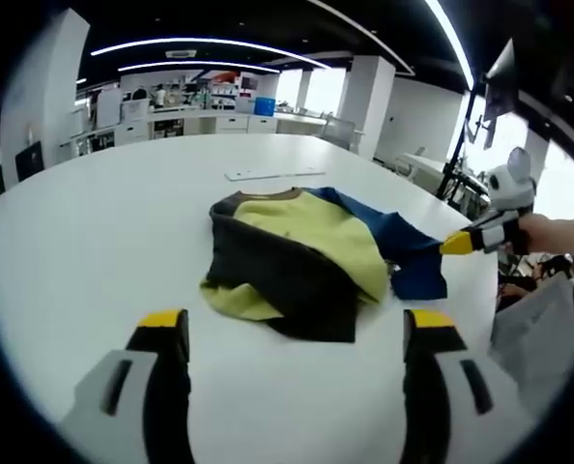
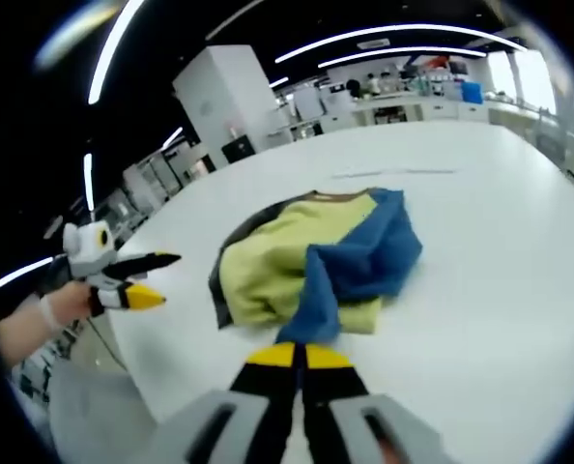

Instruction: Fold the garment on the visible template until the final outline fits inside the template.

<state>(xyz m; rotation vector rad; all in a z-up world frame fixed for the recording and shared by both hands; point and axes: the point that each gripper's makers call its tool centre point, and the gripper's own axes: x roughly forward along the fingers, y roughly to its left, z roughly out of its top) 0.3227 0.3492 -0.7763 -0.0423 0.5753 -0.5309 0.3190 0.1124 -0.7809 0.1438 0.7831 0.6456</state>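
Two grippers: the left gripper (image 1: 297, 333) is seen with jaws spread wide and empty, held above the table (image 1: 94, 222) short of the garment; the right gripper (image 2: 294, 356) has jaws pressed together on a blue fold.
Garment (image 1: 297, 256): a rumpled heap of yellow, dark and blue cloth is seen near the middle of the table, its blue sleeve (image 2: 359, 261) drawn toward the right gripper.
Template: no outline can be told on the table; a thin flat strip (image 1: 272, 174) lies beyond the garment, well apart.
Risk, drag: the whole heap is likely to be slid along if the pinched sleeve is pulled while the rest is not held down.
Risk, edge: the table's edge lies close behind the right gripper, so cloth may be drawn over it.
Surroundings: counters, pillars and a stand (image 1: 461, 145) are set well away; nothing stands in the way.
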